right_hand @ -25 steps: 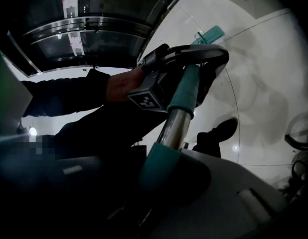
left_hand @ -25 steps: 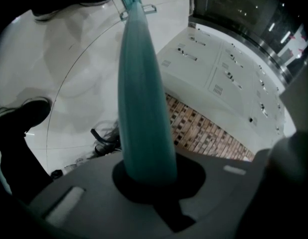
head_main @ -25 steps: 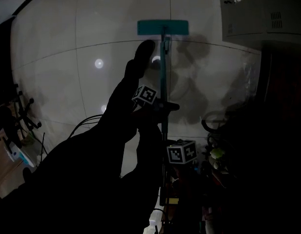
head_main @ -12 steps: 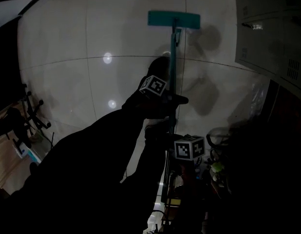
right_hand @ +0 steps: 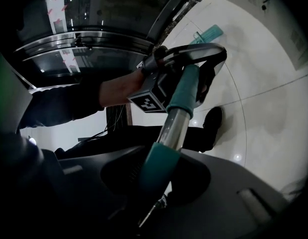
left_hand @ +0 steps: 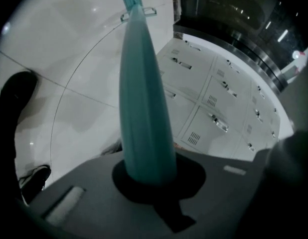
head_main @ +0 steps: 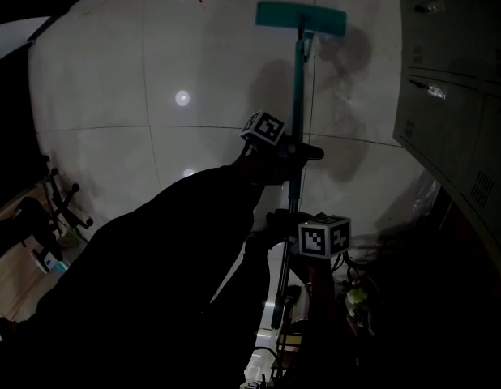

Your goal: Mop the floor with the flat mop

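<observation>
- Clamping the handle (head_main: 297, 87) of the flat mop, the left gripper (head_main: 293, 147) sits just above the middle of the head view; its own view shows both jaws pressed against the teal shaft, which fills the round gap between them.
- Lower on the same handle, toward 6 o'clock from the left gripper, the right gripper (head_main: 289, 220) has its jaws closed around a teal sleeve, just below a bare metal section of the pole.
- The two grippers are near each other on the shaft but apart, each with its marker cube turned up toward the head camera.
- The mop head (head_main: 300, 19), a teal flat bar, lies on the pale tiled floor (head_main: 153, 71) at 12 o'clock in the head view, crosswise to the handle.
- The handle runs almost straight from 12 o'clock to 6 o'clock, its lower end lost in the dark near the person's body.
- Grey lockers (head_main: 453, 96) stand along the 3 o'clock side, near the mop head but not touching it.
- In the right gripper view, a hand (right_hand: 119, 89) in a dark sleeve holds the left gripper at 11 o'clock, and a dark shoe (right_hand: 212, 121) rests on the floor beyond the pole.
- Ceiling lights reflect as bright spots on the glossy tiles toward 10 o'clock.
- Small items at 5 o'clock are too dark to identify.
</observation>
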